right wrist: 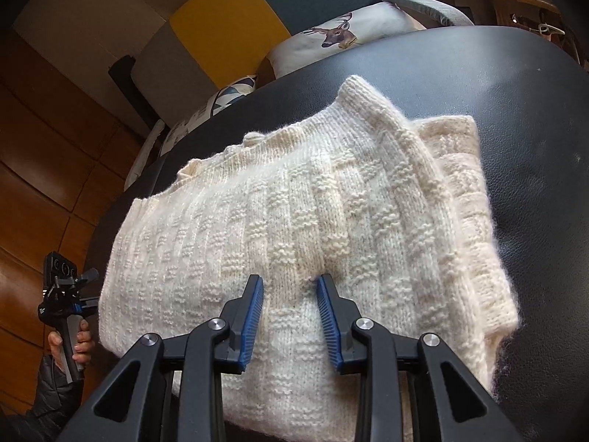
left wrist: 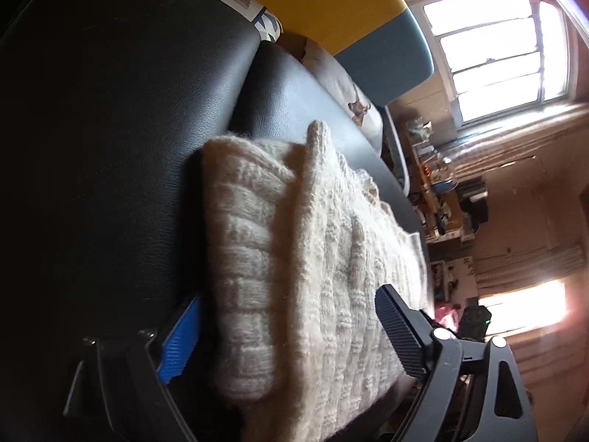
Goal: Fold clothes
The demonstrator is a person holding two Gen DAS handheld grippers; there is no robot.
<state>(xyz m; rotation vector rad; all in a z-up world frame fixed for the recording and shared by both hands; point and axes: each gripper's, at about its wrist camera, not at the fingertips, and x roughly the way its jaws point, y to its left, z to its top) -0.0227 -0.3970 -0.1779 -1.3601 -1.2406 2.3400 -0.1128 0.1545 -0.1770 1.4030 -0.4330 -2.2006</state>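
Observation:
A cream knitted sweater (right wrist: 313, 213) lies folded on a black leather seat (right wrist: 515, 103). My right gripper (right wrist: 291, 287) is open, its blue-padded fingertips (right wrist: 254, 294) resting on the sweater's near middle with knit between them. In the left wrist view the same sweater (left wrist: 294, 258) runs away from the camera along the seat (left wrist: 110, 147). My left gripper (left wrist: 287, 313) is open wide, its jaws on either side of the folded sweater's near end. The left gripper also shows in the right wrist view (right wrist: 62, 294), held in a hand beside the seat's left edge.
A yellow and teal chair back (right wrist: 257, 11) and a deer-print cushion (right wrist: 338, 37) stand behind the seat. Another patterned cushion (right wrist: 221, 99) lies at the left. Wooden floor (right wrist: 36, 147) is to the left. A window (left wrist: 497, 55) and cluttered shelves (left wrist: 434, 191) are beyond.

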